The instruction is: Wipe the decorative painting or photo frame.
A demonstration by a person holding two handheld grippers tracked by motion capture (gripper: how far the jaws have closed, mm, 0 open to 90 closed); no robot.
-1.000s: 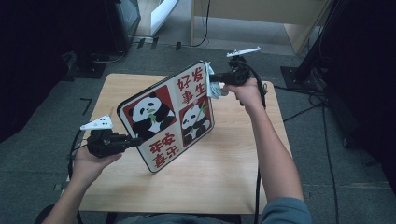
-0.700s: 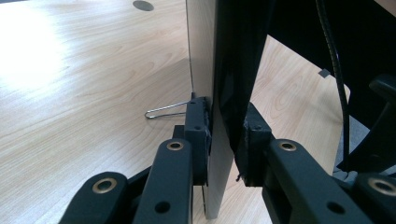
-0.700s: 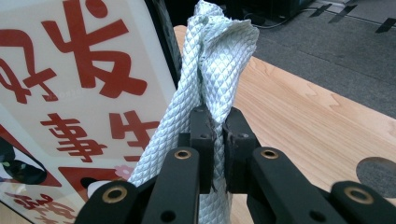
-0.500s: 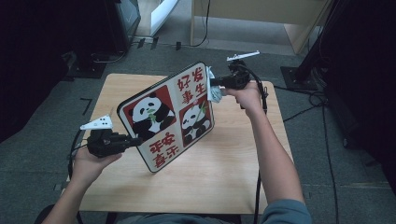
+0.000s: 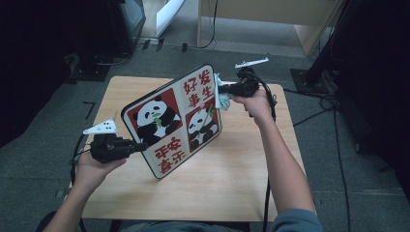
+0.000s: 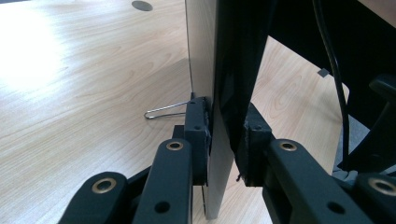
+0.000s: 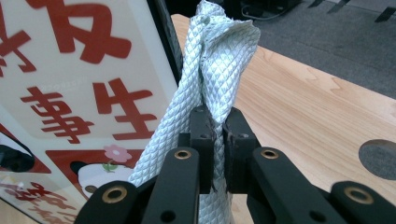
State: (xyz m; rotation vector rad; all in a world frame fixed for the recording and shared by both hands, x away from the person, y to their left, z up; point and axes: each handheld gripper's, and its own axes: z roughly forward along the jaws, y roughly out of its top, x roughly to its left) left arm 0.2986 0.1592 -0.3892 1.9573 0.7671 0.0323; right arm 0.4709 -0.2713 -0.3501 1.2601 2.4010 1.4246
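Over the wooden desk (image 5: 241, 183) I hold the panda picture board (image 5: 174, 121) tilted on its lower corner. My left gripper (image 5: 138, 146) has its jaws clamped on the board's left edge; my right gripper (image 5: 223, 89) pinches a white woven cloth (image 7: 210, 70) against its upper right edge.

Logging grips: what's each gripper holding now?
Left gripper: shut on the panda board.
Right gripper: shut on the white cloth.
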